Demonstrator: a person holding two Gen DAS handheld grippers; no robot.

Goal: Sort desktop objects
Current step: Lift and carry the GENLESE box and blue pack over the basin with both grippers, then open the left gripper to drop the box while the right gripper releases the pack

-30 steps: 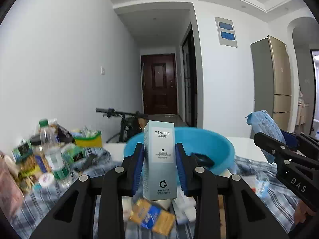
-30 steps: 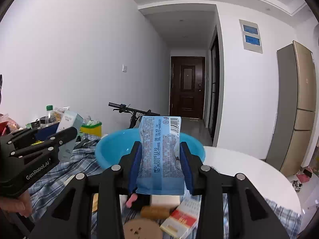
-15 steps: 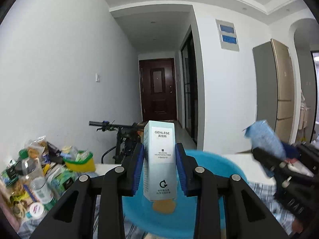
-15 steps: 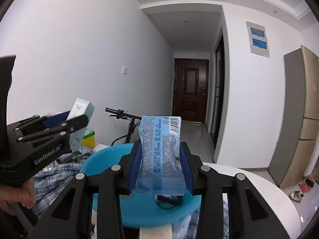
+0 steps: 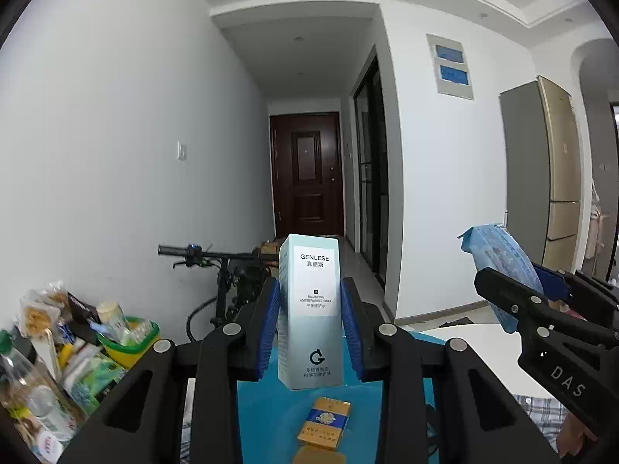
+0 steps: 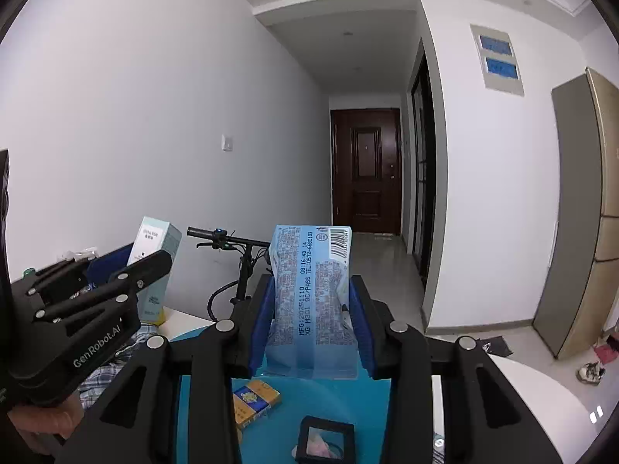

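Left wrist: jaws pinch upright toner box [image 5: 309, 309] over blue basin [image 5: 271, 406]. Right wrist: jaws pinch blue packet [image 6: 311, 301].

Both wrist views face the hallway door [image 5: 307, 174], sharing the basin [image 6: 340, 398]

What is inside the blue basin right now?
In the blue basin lie a yellow and blue packet and a small black square case with a clear window. The hand-held grippers and their loads cover the rest of the basin.

black angular gripper [image 5: 311, 332] frames, blue ribbed pads [image 5: 269, 328], silver round screws, white "genrobot.ai" and "das" lettering
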